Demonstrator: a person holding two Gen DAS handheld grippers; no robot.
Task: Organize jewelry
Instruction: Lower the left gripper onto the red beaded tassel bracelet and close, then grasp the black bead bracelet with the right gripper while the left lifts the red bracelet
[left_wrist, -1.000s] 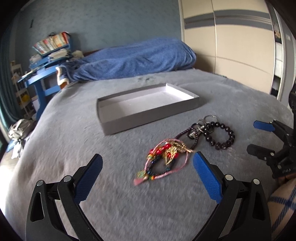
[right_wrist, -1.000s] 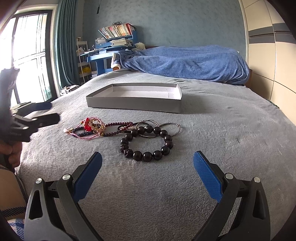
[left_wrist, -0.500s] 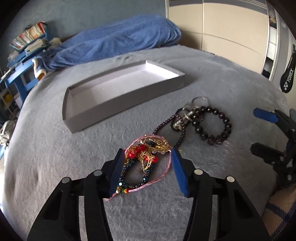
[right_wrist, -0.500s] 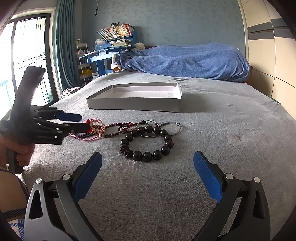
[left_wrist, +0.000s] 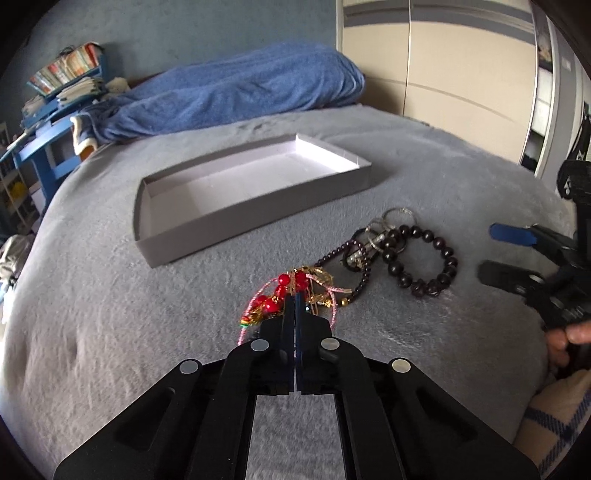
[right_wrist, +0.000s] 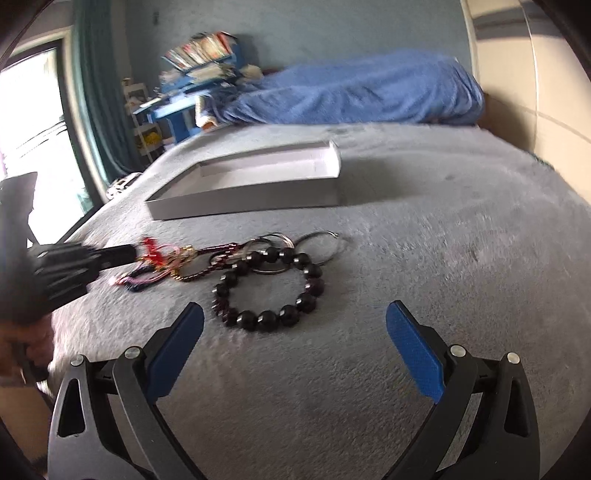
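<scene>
A tangle of jewelry lies on the grey bed cover. My left gripper (left_wrist: 295, 295) is shut on the red-bead and gold-chain bracelet bundle (left_wrist: 288, 286), which also shows in the right wrist view (right_wrist: 155, 254). Beside it lie a thin dark-bead strand (left_wrist: 354, 266), metal rings (left_wrist: 380, 229) and a big black bead bracelet (left_wrist: 424, 258), seen also in the right wrist view (right_wrist: 269, 288). The empty grey tray (left_wrist: 255, 206) sits beyond the jewelry. My right gripper (right_wrist: 295, 332) is open and empty, just short of the black bead bracelet.
A blue blanket (left_wrist: 236, 92) is heaped at the bed's far end. A blue desk with books (left_wrist: 48, 110) stands at the left beyond the bed. Beige wardrobe doors (left_wrist: 443, 74) stand at the right. A window (right_wrist: 37, 129) is at the left.
My left gripper has closed from wide open onto the red-bead bracelet bundle. The right gripper has shifted closer and turned a little; its view is blurred.
</scene>
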